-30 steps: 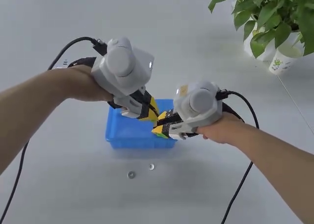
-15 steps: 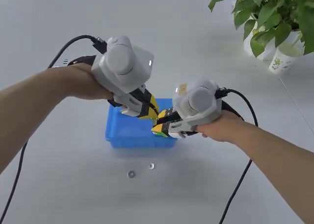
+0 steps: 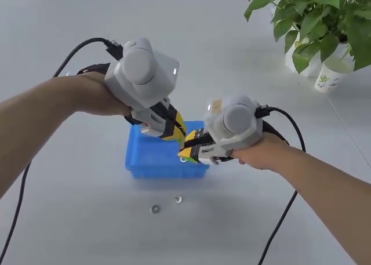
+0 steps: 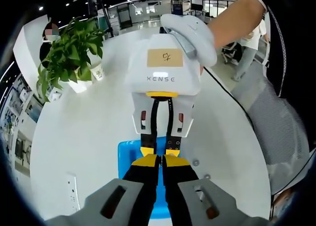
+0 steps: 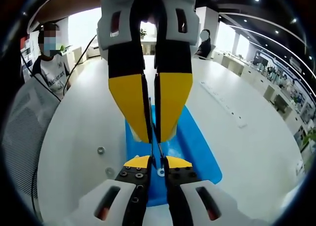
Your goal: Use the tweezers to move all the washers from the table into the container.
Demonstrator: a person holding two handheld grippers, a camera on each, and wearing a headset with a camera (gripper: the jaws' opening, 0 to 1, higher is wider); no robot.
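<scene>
Now the tweezers' (image 5: 156,152) washer (image 5: 160,172) lies between the right gripper's (image 5: 157,162) jaws.

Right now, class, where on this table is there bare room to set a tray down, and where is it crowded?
Free: the table beyond the two tools, left of the potted plant; also the stretch left of the blue container. Crowded: over the container, where the left tool and right tool meet, and just in front of it, where two washers lie.

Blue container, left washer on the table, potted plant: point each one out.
blue container (image 3: 165,171), head view, on its front wall.
left washer (image 3: 155,208), head view, on the ring itself.
potted plant (image 3: 313,21), head view, on its leaves.
</scene>
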